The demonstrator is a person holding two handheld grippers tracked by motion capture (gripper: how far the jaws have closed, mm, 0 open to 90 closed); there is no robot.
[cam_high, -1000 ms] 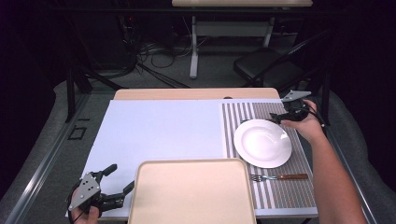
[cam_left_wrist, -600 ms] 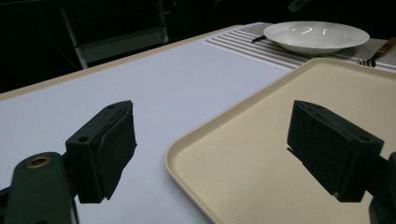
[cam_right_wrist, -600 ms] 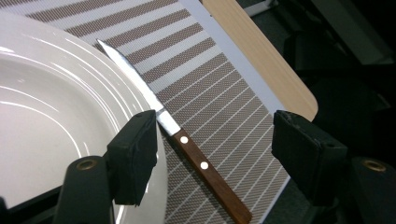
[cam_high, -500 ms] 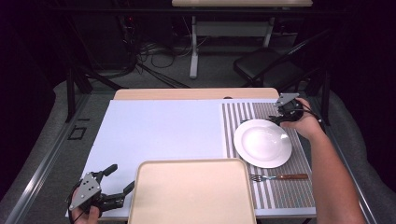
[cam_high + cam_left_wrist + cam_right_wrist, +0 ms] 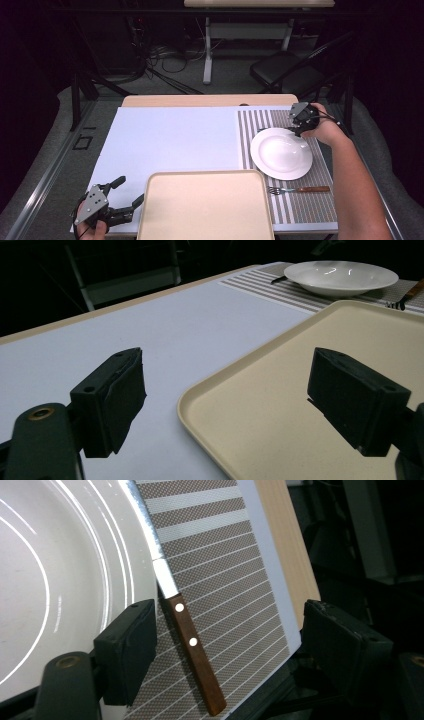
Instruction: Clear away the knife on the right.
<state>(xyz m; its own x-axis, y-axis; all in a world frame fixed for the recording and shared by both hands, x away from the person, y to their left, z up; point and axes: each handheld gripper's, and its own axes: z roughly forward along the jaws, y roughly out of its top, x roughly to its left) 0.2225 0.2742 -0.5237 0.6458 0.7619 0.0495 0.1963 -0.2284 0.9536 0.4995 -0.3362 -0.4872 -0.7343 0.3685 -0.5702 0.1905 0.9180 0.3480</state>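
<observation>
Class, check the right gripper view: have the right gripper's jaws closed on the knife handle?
No. The right gripper stands open, its jaws either side of the knife, not touching it.

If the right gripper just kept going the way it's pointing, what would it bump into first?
Probably the knife: its wooden handle lies between the open jaws of the right gripper, on the striped mat beside the plate. Depth is hard to judge.

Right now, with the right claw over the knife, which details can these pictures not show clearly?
- Knife: in the right gripper view, the blade tip runs off the top edge.
- Fork: too small in the high view to count prongs.
- Plate: in the high view, its far rim is partly hidden by the right claw.
- Tray: the high view's bottom edge cuts its near side.
</observation>
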